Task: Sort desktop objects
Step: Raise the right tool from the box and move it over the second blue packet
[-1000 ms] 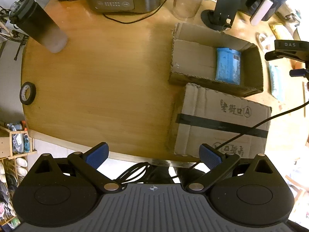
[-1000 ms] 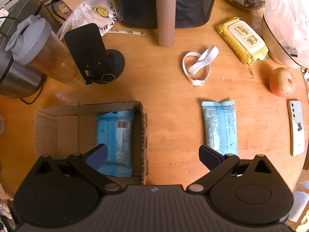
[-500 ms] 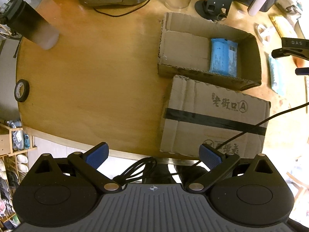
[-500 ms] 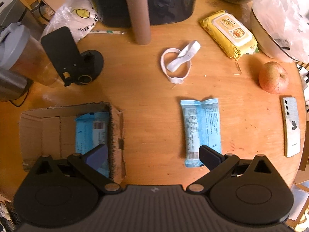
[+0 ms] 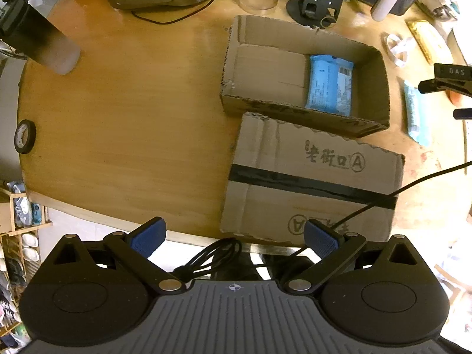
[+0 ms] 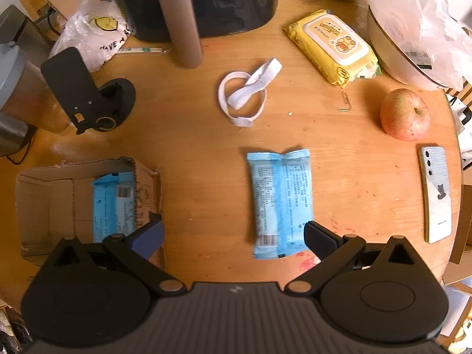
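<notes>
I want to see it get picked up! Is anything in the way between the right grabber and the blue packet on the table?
No, nothing visible. The right hand-held gripper is open, and the blue packet lies flat on bare wooden table just ahead, its near end between the fingers. The cardboard box sits off to the left.

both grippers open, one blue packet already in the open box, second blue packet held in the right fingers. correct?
Not quite. The second blue packet is not held: the right wrist view shows it lying flat on the table, with the right gripper open above its near end. The rest stands: the left gripper is open too, and one blue packet is in the open box.
</notes>
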Available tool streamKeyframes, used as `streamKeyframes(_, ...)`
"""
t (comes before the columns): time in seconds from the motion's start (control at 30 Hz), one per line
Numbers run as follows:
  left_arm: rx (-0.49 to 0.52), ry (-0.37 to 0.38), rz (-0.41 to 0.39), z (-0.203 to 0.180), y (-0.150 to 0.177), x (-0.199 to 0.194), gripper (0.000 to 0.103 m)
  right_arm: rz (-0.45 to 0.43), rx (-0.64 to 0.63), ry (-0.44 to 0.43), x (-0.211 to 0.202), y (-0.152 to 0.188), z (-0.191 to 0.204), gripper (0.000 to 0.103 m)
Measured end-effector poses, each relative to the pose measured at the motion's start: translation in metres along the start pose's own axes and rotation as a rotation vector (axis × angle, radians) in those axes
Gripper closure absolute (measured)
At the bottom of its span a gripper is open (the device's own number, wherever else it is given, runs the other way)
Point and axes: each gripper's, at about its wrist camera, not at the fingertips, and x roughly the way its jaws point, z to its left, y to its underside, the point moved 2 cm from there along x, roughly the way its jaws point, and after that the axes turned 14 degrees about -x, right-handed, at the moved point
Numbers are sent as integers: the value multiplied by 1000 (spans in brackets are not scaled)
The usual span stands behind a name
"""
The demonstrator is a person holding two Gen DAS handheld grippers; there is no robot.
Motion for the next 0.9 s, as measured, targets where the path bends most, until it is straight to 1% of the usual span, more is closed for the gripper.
streamKeyframes(0.4, -2, 1, -5, -17, 10, -2, 0, 12, 0, 13, 8, 7, -24, 0)
streamKeyframes(0.9, 9, -6, -4, -36, 21, -1, 0, 2, 11, 33, 8, 10, -53, 0)
